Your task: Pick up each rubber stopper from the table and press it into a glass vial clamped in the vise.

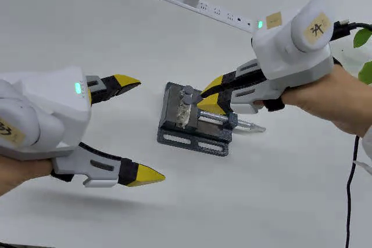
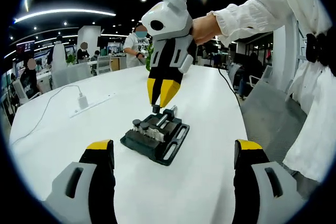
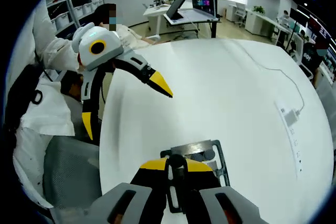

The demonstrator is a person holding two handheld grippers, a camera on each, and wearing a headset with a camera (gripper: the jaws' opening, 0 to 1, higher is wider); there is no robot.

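A small black vise (image 1: 195,125) clamps a glass vial (image 1: 184,114) mid-worktop (image 1: 81,21), with bare white surface all round, while the right claw (image 1: 199,98) pinches a dark rubber stopper (image 3: 176,162) just above the vise and the left claw (image 1: 151,129) hangs spread wide, empty, well apart.

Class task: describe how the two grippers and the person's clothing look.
Both the left gripper and right gripper have white rounded housings, green lights, tan handwritten labels, and black tongs with pointed yellow tips. A black cable leaves the right one. Sleeves are white.
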